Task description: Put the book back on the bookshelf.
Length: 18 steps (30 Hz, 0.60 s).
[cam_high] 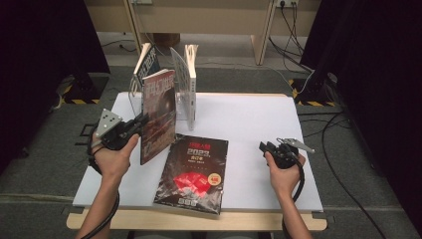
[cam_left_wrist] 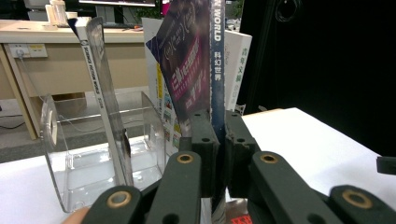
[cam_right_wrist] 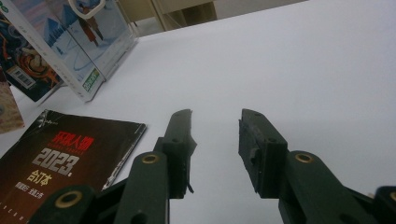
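Note:
My left gripper (cam_high: 135, 125) is shut on the lower edge of a reddish-brown magazine (cam_high: 158, 114) and holds it upright at the left of the white tabletop (cam_high: 249, 119). In the left gripper view the jaws (cam_left_wrist: 219, 126) pinch its blue spine (cam_left_wrist: 217, 60), just in front of a clear plastic rack (cam_left_wrist: 93, 154). A black magazine (cam_high: 194, 172) printed "2023" in red lies flat at the front centre. My right gripper (cam_high: 266, 148) stands open with nothing between its jaws (cam_right_wrist: 215, 121), right of that black magazine (cam_right_wrist: 60, 158).
The rack holds a thin upright magazine (cam_left_wrist: 105, 93), and other magazines (cam_high: 190, 74) stand at the back of the table. A colourful one (cam_right_wrist: 70, 46) leans at the rack's end. Beyond are a wooden desk (cam_high: 209, 15) and floor cables (cam_high: 323, 124).

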Motion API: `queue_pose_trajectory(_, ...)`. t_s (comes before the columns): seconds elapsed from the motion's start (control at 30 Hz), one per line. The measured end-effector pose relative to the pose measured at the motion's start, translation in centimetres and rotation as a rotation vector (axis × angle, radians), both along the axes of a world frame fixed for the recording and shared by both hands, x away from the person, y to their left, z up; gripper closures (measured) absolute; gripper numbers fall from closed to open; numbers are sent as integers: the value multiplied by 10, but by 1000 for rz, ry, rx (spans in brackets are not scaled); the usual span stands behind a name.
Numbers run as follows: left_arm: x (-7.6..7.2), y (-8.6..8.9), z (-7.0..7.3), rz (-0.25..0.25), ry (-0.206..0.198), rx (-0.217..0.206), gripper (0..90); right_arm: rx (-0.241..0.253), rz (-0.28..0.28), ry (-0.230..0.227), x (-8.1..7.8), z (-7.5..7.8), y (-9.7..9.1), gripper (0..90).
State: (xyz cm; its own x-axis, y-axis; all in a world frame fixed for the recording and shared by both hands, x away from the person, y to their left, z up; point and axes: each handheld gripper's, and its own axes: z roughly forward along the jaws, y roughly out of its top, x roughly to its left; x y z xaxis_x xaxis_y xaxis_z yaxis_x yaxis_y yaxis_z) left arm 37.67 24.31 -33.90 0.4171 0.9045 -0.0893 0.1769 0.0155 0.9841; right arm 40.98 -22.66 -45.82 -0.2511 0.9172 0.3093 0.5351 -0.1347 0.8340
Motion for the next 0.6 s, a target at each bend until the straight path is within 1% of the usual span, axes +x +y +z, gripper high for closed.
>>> queue_pose_trajectory(0.03, 1, 0, 0, 4, -3, -1, 843, -4, -1, -1, 0, 0, 0, 645)
queue_pose_trajectory(0.17, 4, 0, 1, 16, -17, -11, 844, 12, -7, 8, -1, 1, 1, 644)
queue_pose_trajectory(0.33, 7, 0, 1, 30, -25, -13, 843, 8, -5, 5, 0, 0, 0, 644)
queue_pose_trajectory(0.37, 7, 0, 2, 32, -26, -15, 843, 1, 0, -4, 1, -1, 0, 644)
queue_pose_trajectory(0.43, 8, 0, 2, 37, -30, -14, 844, 1, 1, -1, 1, -1, 0, 644)
queue_pose_trajectory(0.5, 9, 0, 3, 45, -30, -26, 844, 4, -3, 2, 1, -1, -1, 644)
queue_pose_trajectory(0.6, 11, 0, 3, 55, -33, -30, 843, 11, -9, 9, 0, 0, -1, 645)
